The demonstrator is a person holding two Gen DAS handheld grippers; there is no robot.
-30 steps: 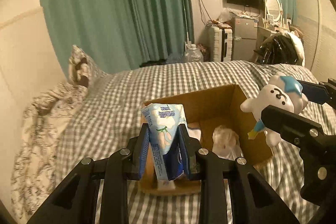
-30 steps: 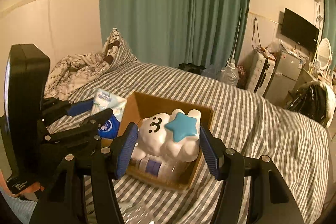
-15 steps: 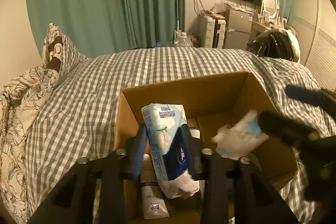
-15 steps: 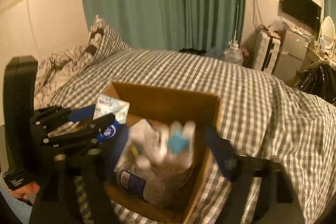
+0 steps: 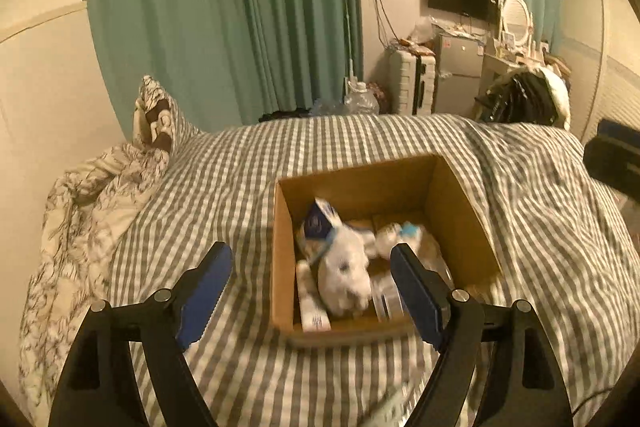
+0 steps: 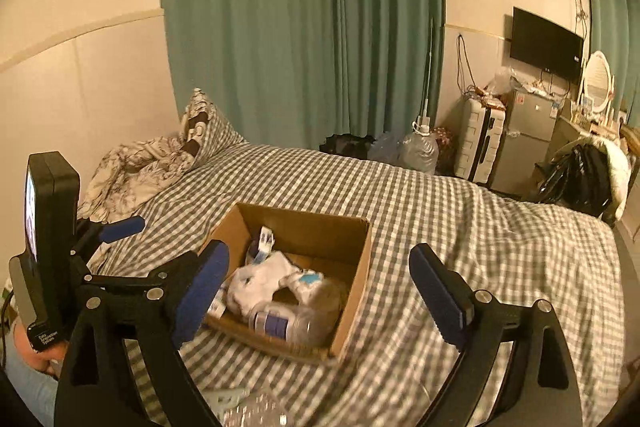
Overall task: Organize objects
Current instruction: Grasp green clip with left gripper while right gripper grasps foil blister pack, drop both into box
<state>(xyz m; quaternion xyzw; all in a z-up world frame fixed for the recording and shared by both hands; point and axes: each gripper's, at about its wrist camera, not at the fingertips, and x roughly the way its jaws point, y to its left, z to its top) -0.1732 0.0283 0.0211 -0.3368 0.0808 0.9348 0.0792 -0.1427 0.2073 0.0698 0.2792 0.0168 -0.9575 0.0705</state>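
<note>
While both our claws hang above the checked bedspread (image 5: 400, 147), the white plush toy (image 5: 346, 277) lies inside the cardboard box (image 5: 460, 203) beside a blue-and-white pack (image 5: 318, 221). Our left gripper (image 5: 310, 281) and right gripper (image 6: 320, 279) are opening, nothing between their jaws, the box just beyond them.

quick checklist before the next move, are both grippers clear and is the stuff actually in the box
1. Left gripper empty, jaws opening: ok.
2. Right gripper empty, jaws opening: ok.
3. White plush toy inside the cardboard box: ok.
4. Blue and white packet inside the box, leaning at its far left: ok.
5. Box flat on the checked bedspread, away from the edge: ok.
6. What lies on the bedspread below the right gripper: cannot tell, blurred.
</note>
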